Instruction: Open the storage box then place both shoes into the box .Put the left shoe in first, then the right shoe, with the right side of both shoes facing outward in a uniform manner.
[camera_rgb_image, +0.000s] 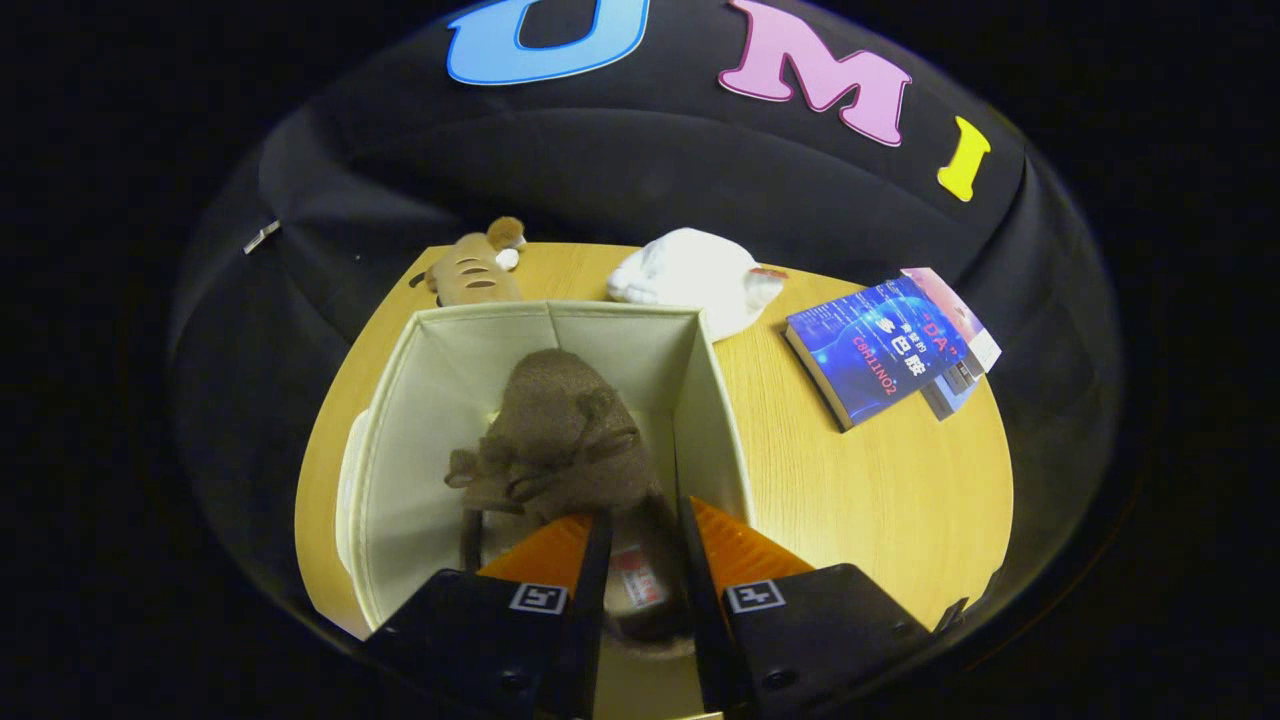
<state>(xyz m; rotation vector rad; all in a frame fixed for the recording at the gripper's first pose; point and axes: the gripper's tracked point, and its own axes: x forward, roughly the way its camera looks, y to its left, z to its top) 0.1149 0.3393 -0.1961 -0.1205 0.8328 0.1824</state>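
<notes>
- Gripper (640, 560): poised over the open top of the storage box, fingers pointing down into it. The two fingers stand a narrow gap apart with the heel end of a shoe between them; whether both press on it cannot be told.
- Brown shoe (560, 440): a fuzzy, lace-up shoe, inside the box, its toe reaching ahead of the fingers toward the far wall, its heel opening with an inner label lying between the fingers.
- Storage box (420, 420): cream fabric, open at the top, directly beneath and ahead of the gripper, standing on the table. A pale flap shows at its outer left side.
- Table (880, 500): round, light wood; bare surface lies to the right of the fingers.
- Striped plush toy (475, 272): tan with dark stripes, beyond the box, ahead and left of the fingers.
- White plush toy (695, 275): beyond the box's far right corner, near the striped one but apart from it.
- Books (885, 345): a blue-covered book on top of another, ahead and well to the right of the fingers, apart from the box.
</notes>
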